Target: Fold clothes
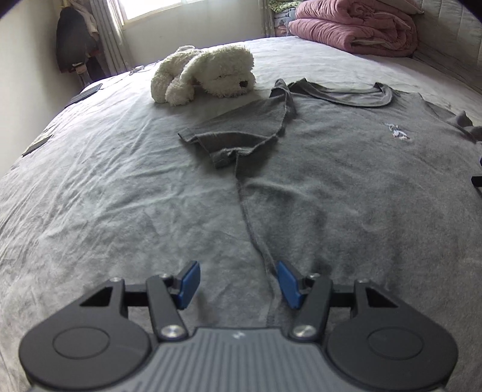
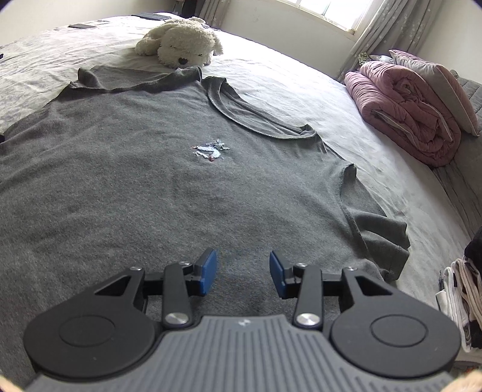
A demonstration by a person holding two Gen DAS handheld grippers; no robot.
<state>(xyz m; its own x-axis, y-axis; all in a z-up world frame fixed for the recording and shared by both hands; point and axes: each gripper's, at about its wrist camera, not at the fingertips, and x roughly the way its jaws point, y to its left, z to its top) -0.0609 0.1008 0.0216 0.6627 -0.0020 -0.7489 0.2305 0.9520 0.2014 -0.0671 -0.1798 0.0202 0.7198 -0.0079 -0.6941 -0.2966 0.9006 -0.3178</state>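
Left gripper (image 1: 238, 280): nearest item, jaws parted about halfway, holding nothing, poised over the side seam of the grey T-shirt (image 1: 346, 181), likely to pinch that edge for a fold. T-shirt: spread flat on the bed (image 1: 90, 196), neckline toward twelve o'clock, one sleeve (image 1: 241, 132) already doubled inward at eleven o'clock. Plush dog (image 1: 205, 75): just beyond the collar, eleven o'clock, clear of the work. Pink quilt (image 1: 355, 27): rolled at one o'clock by the headboard. Right gripper (image 2: 243, 268): jaws moderately apart, empty, over the shirt body near the hem. Right view alone shows the far sleeve (image 2: 379, 232) lying unfolded at three o'clock and stacked laundry (image 2: 464, 295) at four o'clock; left view alone shows the bare sheet.
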